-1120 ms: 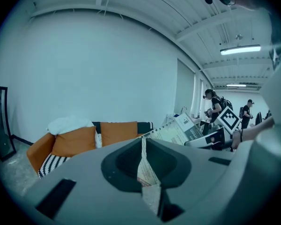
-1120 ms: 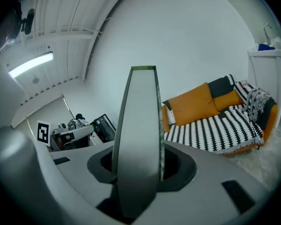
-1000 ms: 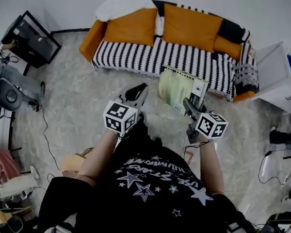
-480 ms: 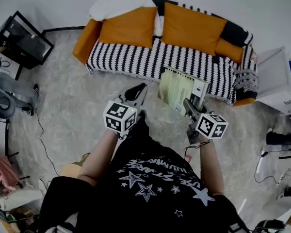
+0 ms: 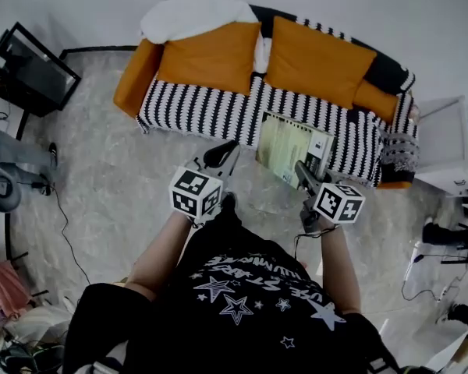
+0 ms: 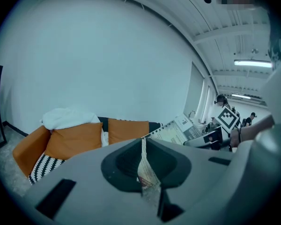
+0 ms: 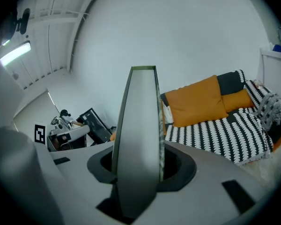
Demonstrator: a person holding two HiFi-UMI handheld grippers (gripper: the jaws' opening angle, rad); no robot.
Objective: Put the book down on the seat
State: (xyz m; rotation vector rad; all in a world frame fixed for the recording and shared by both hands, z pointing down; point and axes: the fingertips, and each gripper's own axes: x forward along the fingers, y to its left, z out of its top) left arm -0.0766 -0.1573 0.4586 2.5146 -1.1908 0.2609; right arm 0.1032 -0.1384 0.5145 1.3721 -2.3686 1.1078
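A thin pale-green spiral-bound book (image 5: 291,145) hangs in front of the sofa's black-and-white striped seat (image 5: 210,109), with its far edge over the seat's front. My right gripper (image 5: 303,170) is shut on its near edge; in the right gripper view the book (image 7: 138,139) stands edge-on between the jaws, with the seat (image 7: 210,130) beyond. My left gripper (image 5: 225,151) is to the left of the book, apart from it and shut. In the left gripper view a thin pale strip sits in the seam of the left gripper (image 6: 145,172). The book (image 6: 173,131) shows to its right.
Orange cushions (image 5: 210,57) and a white blanket (image 5: 191,10) lie along the sofa back. A patterned cloth (image 5: 396,150) drapes the right arm. A black screen (image 5: 27,68) stands at the left, a white cabinet (image 5: 448,146) at the right. Cables trail over the marbled floor (image 5: 109,185).
The person has moved towards the sofa, which now looks closer. Both grippers have advanced with them, and the book stays in the right gripper.
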